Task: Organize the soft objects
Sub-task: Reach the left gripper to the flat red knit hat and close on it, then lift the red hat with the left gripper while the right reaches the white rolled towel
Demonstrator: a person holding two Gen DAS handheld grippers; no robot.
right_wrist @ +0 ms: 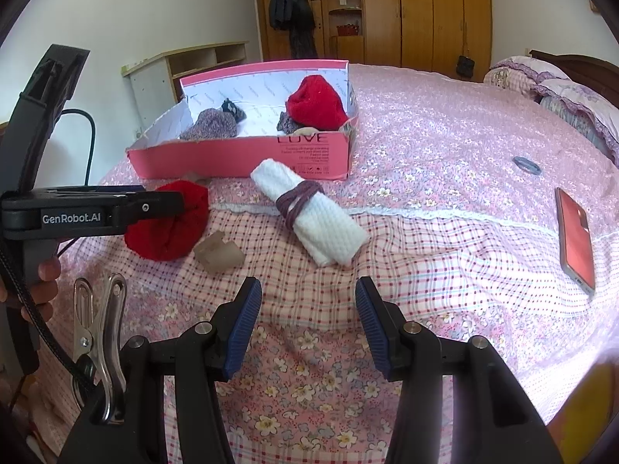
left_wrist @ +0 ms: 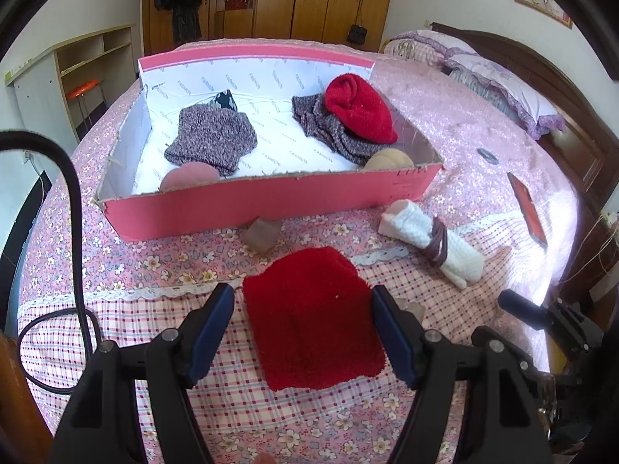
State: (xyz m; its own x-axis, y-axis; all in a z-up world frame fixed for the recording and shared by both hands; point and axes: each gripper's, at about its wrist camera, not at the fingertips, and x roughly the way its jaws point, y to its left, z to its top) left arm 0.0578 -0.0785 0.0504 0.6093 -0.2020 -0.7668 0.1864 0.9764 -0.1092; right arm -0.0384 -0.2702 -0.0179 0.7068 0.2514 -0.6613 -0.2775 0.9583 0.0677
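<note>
A red fuzzy cloth (left_wrist: 313, 321) lies flat on the bed between the open fingers of my left gripper (left_wrist: 303, 297); it also shows in the right wrist view (right_wrist: 166, 224), under the left gripper. A white rolled towel tied with purple cord (left_wrist: 433, 237) (right_wrist: 309, 216) lies to its right. My right gripper (right_wrist: 307, 309) is open and empty, above the bedspread short of the towel. The pink cardboard box (left_wrist: 271, 203) (right_wrist: 240, 154) holds a red hat (left_wrist: 358, 108), grey knitted pieces (left_wrist: 212, 139) and round pads.
A red phone (right_wrist: 576, 239) and a small dark ring (right_wrist: 526, 164) lie on the bed to the right. Small translucent brown scraps (right_wrist: 218, 255) (left_wrist: 261, 234) lie near the red cloth. Pillows and headboard at far right; wardrobe and desk behind.
</note>
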